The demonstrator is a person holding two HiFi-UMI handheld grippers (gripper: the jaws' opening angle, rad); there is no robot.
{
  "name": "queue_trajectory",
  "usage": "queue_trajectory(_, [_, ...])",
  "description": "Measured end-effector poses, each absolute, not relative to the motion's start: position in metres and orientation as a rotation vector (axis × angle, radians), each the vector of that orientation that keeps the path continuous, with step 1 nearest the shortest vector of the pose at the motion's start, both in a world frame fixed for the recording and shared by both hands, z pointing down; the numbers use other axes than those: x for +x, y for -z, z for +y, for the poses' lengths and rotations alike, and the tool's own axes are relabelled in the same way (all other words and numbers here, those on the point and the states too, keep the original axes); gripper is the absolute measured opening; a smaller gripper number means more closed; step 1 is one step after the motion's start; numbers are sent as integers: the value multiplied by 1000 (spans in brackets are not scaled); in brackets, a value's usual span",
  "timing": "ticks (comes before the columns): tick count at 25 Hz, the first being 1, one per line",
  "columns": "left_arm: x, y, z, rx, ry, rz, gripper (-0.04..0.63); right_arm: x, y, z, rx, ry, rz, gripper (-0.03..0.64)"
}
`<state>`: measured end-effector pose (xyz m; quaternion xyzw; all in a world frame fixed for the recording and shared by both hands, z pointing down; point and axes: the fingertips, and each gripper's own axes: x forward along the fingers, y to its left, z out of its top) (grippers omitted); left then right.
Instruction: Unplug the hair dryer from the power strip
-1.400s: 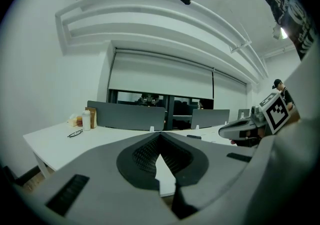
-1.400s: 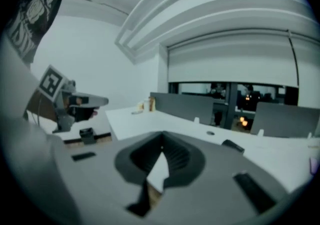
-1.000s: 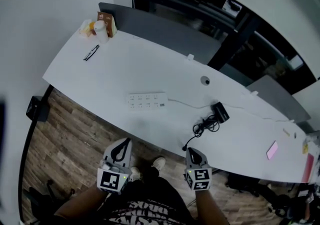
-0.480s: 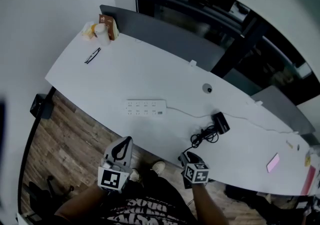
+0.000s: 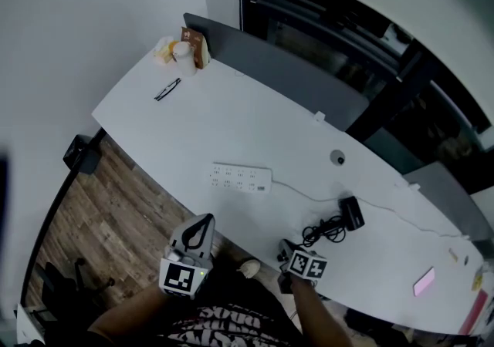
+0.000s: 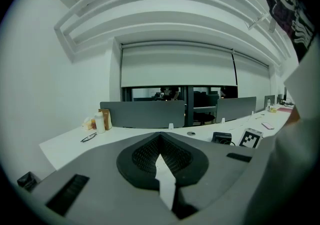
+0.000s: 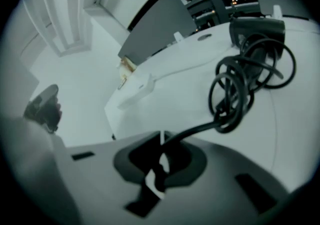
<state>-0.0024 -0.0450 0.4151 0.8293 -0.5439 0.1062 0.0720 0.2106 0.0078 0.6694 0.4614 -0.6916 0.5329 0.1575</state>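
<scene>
L gripper clenched shut, nothing in it, held off the desk edge. Ahead of it, a bit right, the strip lies flat on desk, apart from both grippers, w/ a white lead trailing right. R gripper at desk edge, jaws just been closing, now pinched on black cord end. Rest of cord coiled just ahead-right of R gripper, running to dryer beyond the coil.

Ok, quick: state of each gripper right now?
Left gripper: closed, nothing held.
Right gripper: has just been closing; shut on the hair dryer's cord.
</scene>
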Motion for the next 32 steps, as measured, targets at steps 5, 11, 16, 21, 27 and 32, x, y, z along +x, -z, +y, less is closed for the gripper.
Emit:
queue_trajectory(5, [-26,-416,-60,2463,-322,-1678,26,200,-606,-36,1415,-1702,-2263,41])
queue_trajectory(11, [-47,-438,-98,2483,-345,-1611,26,207,-509,-94,1573,-1784,-2661,41])
queue_trajectory(16, [-69,-495,-147,2561,-506,-1491,28,202,-475,-119,1706,-1818,-2779,41])
queue_trajectory(21, [-71,-551,-189,2584,-613,-1251,28,183,-472,-130,1879,-1772,-2739,41])
queue_trajectory(27, [-53,-587,-219,2574,-625,-993,27,158,-502,-152,2025,-1737,-2656,41])
queue_trajectory(32, [-30,-589,-214,2601,-572,-837,28,144,-541,-169,2073,-1662,-2558,41])
